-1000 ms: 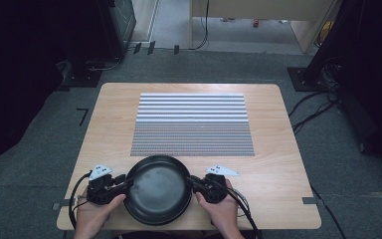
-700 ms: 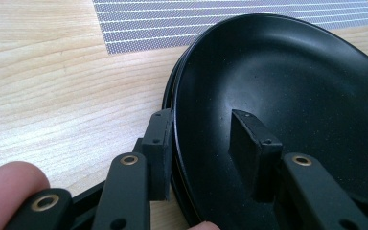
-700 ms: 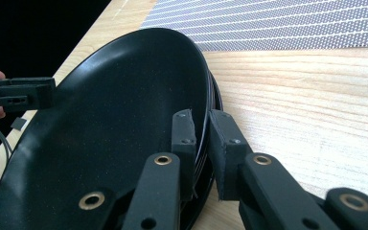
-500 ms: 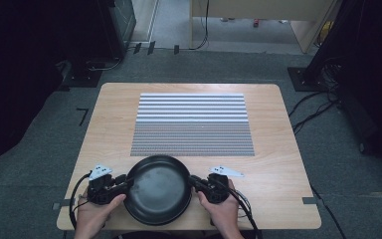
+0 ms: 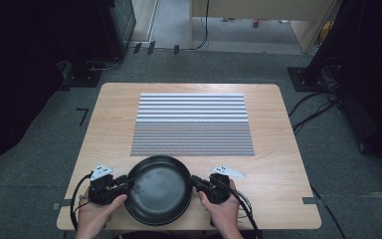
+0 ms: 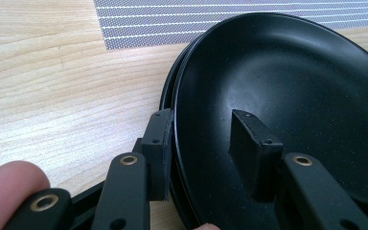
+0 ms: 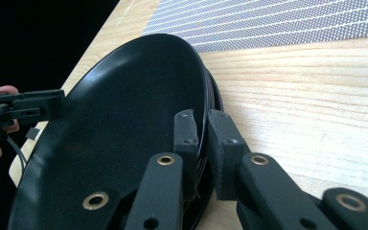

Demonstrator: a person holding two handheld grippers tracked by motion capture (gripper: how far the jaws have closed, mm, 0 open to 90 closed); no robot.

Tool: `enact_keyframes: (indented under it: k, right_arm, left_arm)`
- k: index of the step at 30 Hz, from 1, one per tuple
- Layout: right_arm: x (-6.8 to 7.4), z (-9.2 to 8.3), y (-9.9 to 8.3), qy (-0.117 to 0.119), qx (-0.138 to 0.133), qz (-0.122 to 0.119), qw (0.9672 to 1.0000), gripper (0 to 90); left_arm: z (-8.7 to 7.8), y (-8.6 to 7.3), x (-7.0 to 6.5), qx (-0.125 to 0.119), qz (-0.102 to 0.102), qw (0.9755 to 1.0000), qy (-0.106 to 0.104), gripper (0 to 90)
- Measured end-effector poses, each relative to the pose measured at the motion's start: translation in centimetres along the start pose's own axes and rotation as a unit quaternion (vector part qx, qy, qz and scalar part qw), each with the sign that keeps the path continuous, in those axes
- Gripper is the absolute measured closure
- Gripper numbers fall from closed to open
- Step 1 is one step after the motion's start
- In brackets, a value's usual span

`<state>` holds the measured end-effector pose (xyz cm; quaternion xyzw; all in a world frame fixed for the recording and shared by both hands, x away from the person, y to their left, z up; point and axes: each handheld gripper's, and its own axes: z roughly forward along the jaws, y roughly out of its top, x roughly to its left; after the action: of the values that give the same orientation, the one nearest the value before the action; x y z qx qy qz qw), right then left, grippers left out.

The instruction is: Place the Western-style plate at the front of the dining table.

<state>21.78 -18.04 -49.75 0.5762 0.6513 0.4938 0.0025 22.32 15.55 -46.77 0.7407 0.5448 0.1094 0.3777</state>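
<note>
Two pairs of black jaws straddle the rim of a stack of black plates (image 5: pixel 157 189) at the lower centre of the high view. The right gripper (image 7: pixel 202 143) has its jaws drawn narrow on the rim at the plates' right edge, one pad inside the top plate and one outside, and looks clamped. The left gripper (image 6: pixel 206 148) stands wider: its outer pad lies against the rim, while the inner pad sits well into the bowl of the top plate with a gap showing, so its hold looks loose or not yet closed.

Against the pictures from a second ago, almost nothing has shifted: plates and both hands lie where they were, near the bottom edge of the wooden table (image 5: pixel 288 199), just below the striped mat (image 5: pixel 192 124). That stillness suggests the grip is being settled before any lift. The plates seem to rest on the wood, and the likely destination is the mat above them.
</note>
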Motion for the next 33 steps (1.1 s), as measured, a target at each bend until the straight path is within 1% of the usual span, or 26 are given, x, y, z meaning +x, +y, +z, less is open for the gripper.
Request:
enact_keyframes:
  k: [4,7,14,22,24,25,26,27,30,31,33]
  right_arm:
    - [-0.1,-0.1,0.1,0.004,0.0,0.004,1.0,83.8]
    - [-0.2,-0.3,0.3,0.006,0.002,0.015,0.9999,84.4]
    - [-0.3,-0.8,0.6,0.004,-0.009,0.015,0.9998,85.1]
    - [-0.4,-0.9,0.7,0.002,-0.01,0.008,0.9999,85.1]
    - [-0.4,-1.0,0.8,0.001,-0.008,0.004,1.0,84.7]
    - [-0.3,-1.2,0.9,0.001,-0.004,0.005,1.0,84.3]
    - [-0.3,-1.2,0.9,0.001,-0.004,0.005,1.0,84.3]
    - [-0.3,-1.4,0.9,0.003,-0.001,0.004,1.0,83.7]
    - [-0.4,-1.5,0.8,0.005,0.005,0.006,1.0,82.8]
    - [-0.4,-1.6,0.8,0.012,0.009,0.012,0.9998,80.5]
    - [-0.4,-1.7,0.6,0.015,0.014,0.02,0.9996,79.1]
  left_arm:
    - [0.1,0.0,-0.1,-0.002,-0.002,1.0,0.0,60.5]
    - [0.3,-0.1,-0.3,-0.001,-0.002,1.0,-0.001,60.5]
    - [0.9,-0.3,-0.7,0.008,0.0,1.0,-0.004,60.0]
    - [1.2,-0.4,-0.9,0.011,-0.002,0.9999,-0.005,59.6]
    - [1.3,-0.4,-1.0,0.013,-0.002,0.9999,-0.007,59.6]
    - [1.4,-0.4,-1.0,0.013,-0.004,0.9998,-0.011,59.6]
    - [1.4,-0.4,-1.0,0.013,-0.004,0.9998,-0.011,59.6]
    - [1.4,-0.5,-0.9,0.012,-0.011,0.9997,-0.019,59.6]
    - [1.4,-0.5,-0.8,0.009,-0.013,0.9996,-0.022,59.7]
    - [1.4,-0.5,-0.8,0.01,-0.014,0.9996,-0.022,59.7]
    - [1.4,-0.5,-0.8,0.01,-0.015,0.9996,-0.022,59.7]
